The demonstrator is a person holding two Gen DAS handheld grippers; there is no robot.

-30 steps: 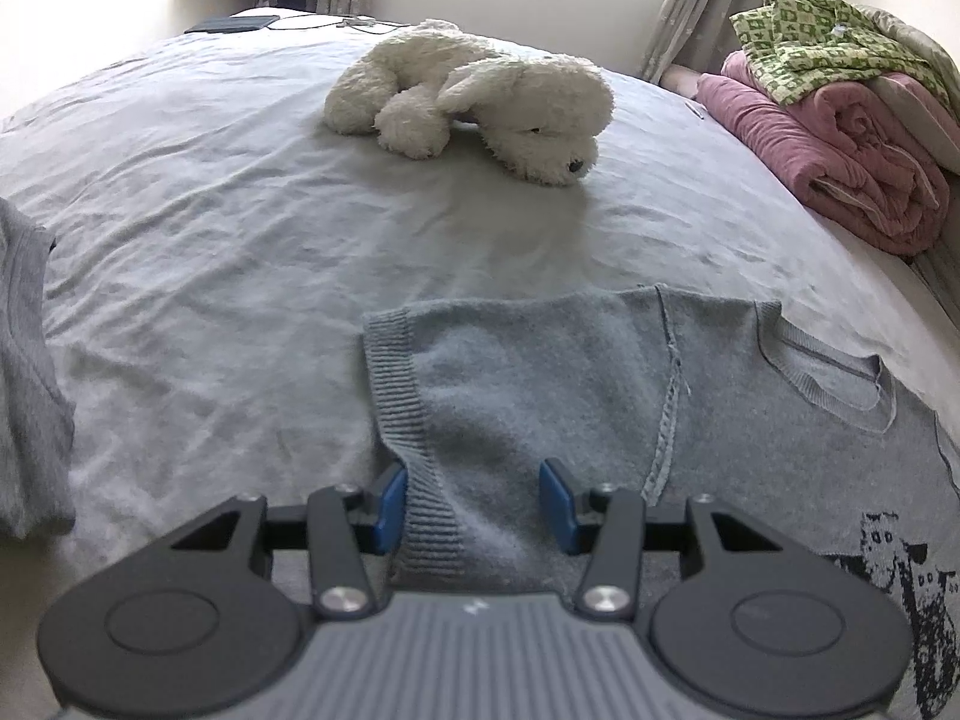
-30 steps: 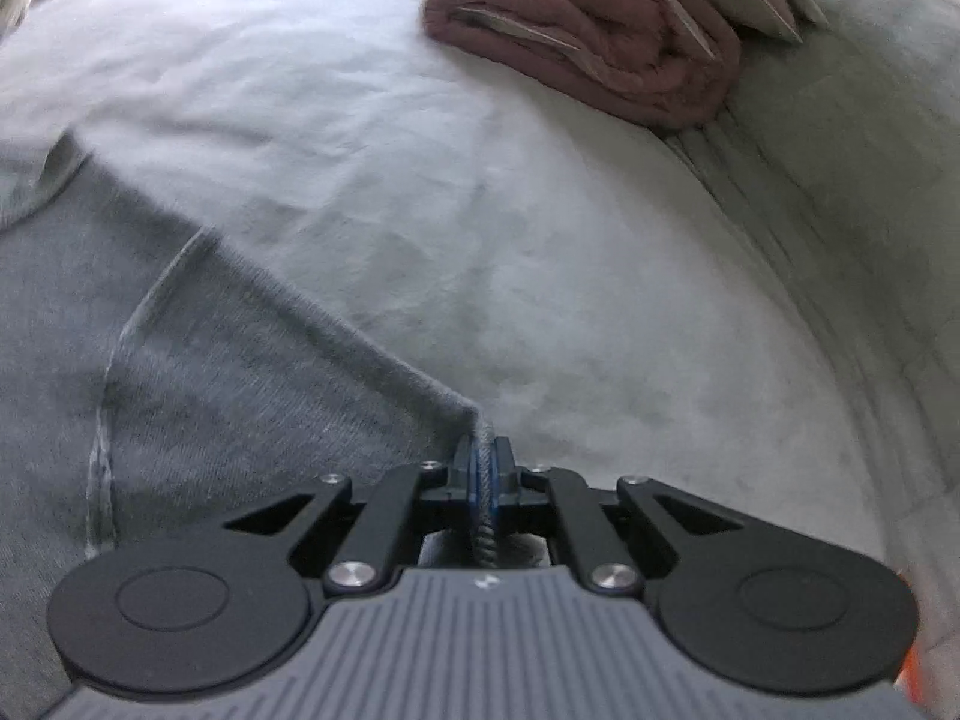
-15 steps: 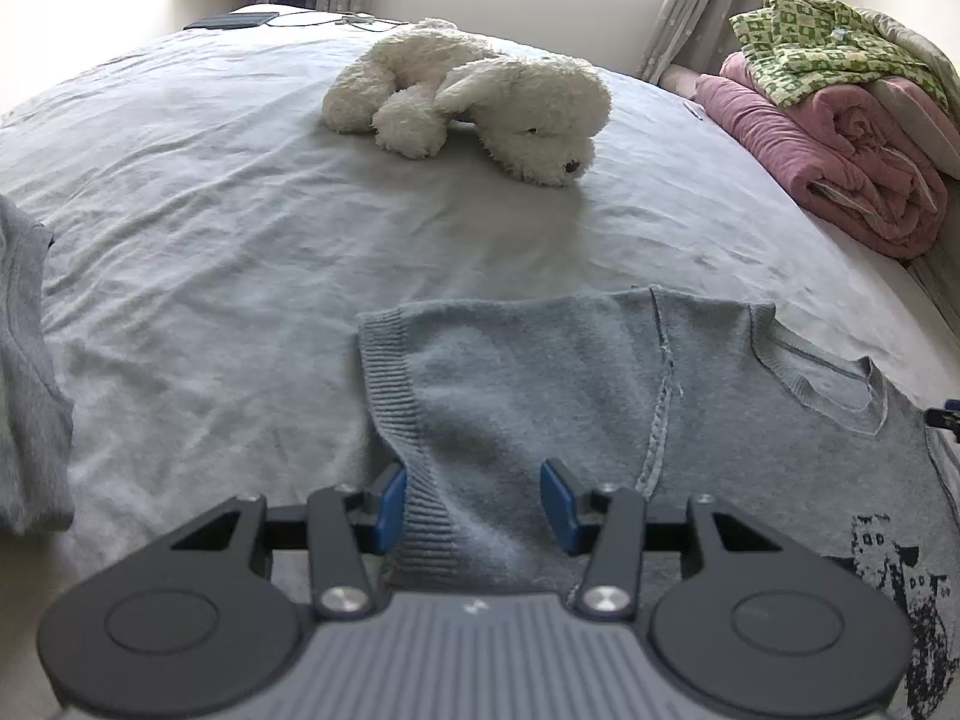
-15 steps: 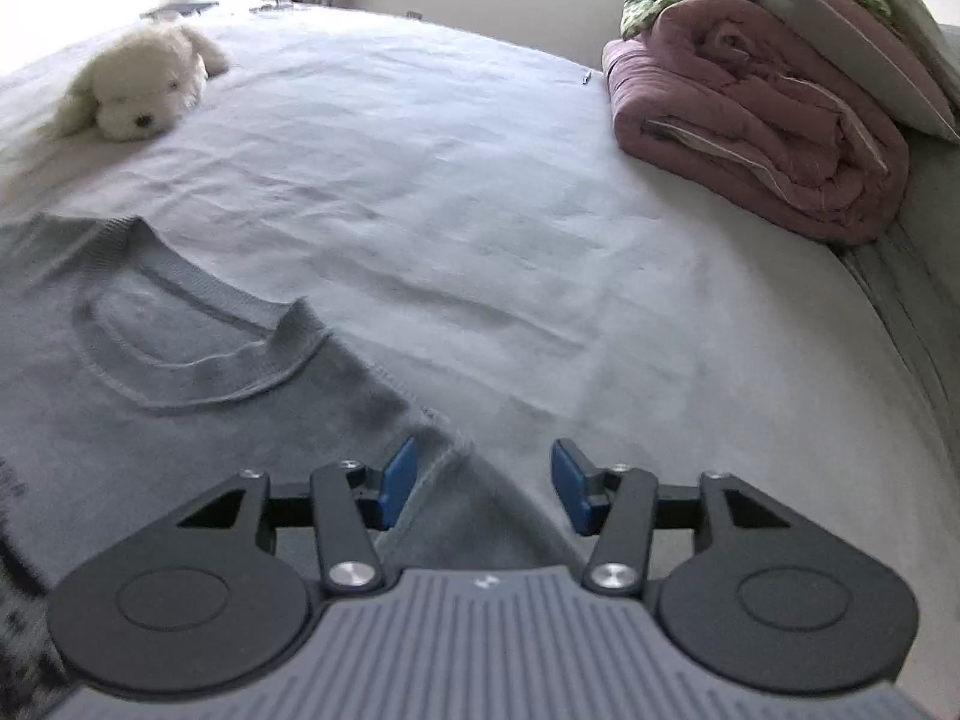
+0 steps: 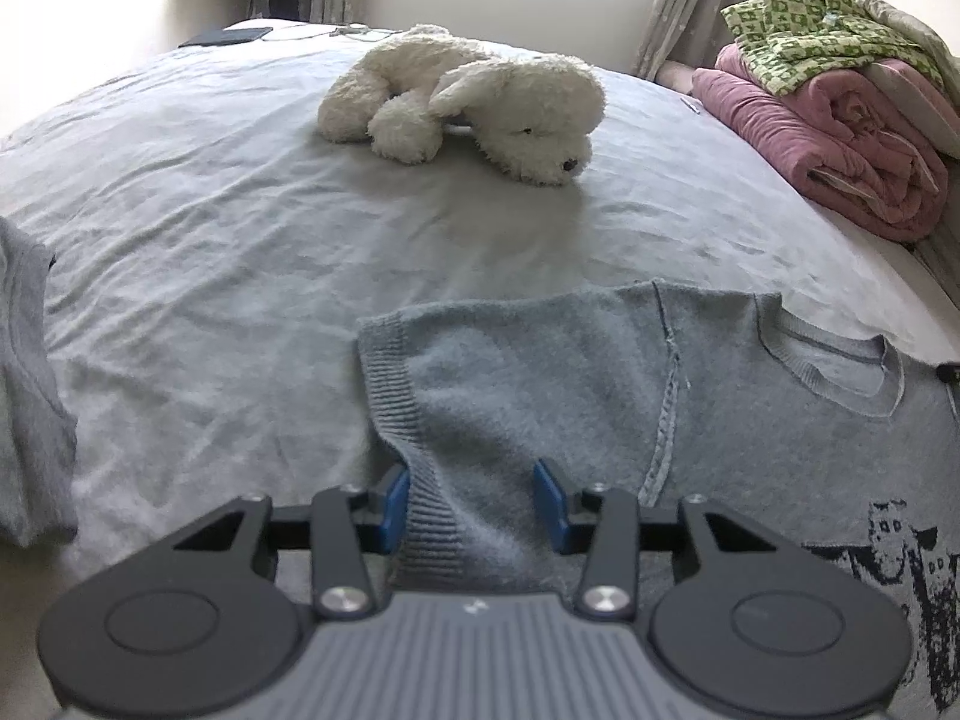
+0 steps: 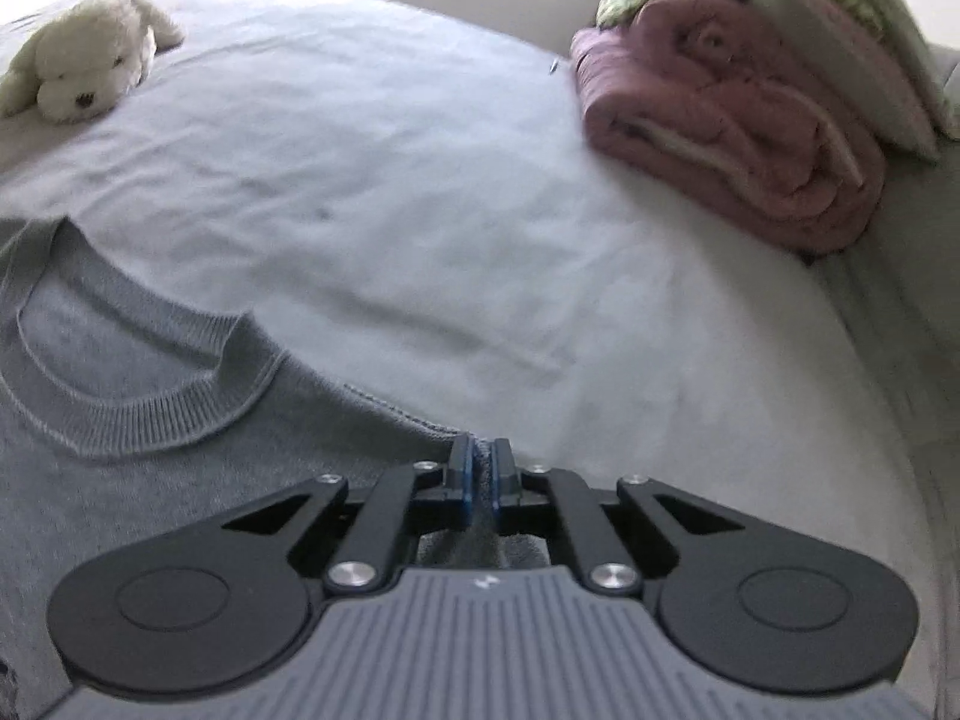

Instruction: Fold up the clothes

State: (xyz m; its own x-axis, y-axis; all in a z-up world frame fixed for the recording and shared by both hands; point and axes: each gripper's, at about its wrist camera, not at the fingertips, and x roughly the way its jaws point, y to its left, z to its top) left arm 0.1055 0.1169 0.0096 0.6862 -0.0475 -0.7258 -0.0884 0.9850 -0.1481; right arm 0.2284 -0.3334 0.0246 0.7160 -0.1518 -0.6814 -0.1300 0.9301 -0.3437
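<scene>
found the sweater (image 5: 750, 450) spread flat on the bed (image 5: 210, 240), front up, with the collar (image 5: 840, 366) at its far edge and a dark print on the near side of the collar. took the collar as the reference for all positions below.

located the left tongs (image 5: 474, 498) well to the left of the collar, at the ribbed cuff end of the sleeve (image 5: 510, 372). saw the jaws standing at a middling width, just closed a little further, with the cuff fabric between the blue pads. could not confirm any squeeze on the cloth, so rated this as a straddle and not a grip.

located the right tongs (image 6: 480, 468) just to the right of the collar (image 6: 138, 420), on the far shoulder edge. saw the jaws pinched together on a thin fold of that edge, with grey knit showing between the pads.

read the long axis as running sideways through the collar, cuff to shoulder, square to the line of both tongs. judged the right tongs much nearer the collar and the left tongs at the outer end of the axis. judged that the coming fold turns on this: a carry of either side across the collar line calls for a firm hold at the cuff first.

noted a plush dog (image 5: 480, 108) well beyond the collar, a pink quilt (image 5: 828, 144) beyond it and to the right, and a second grey garment (image 5: 30, 408) far to its left, all apart from the sweater.
</scene>
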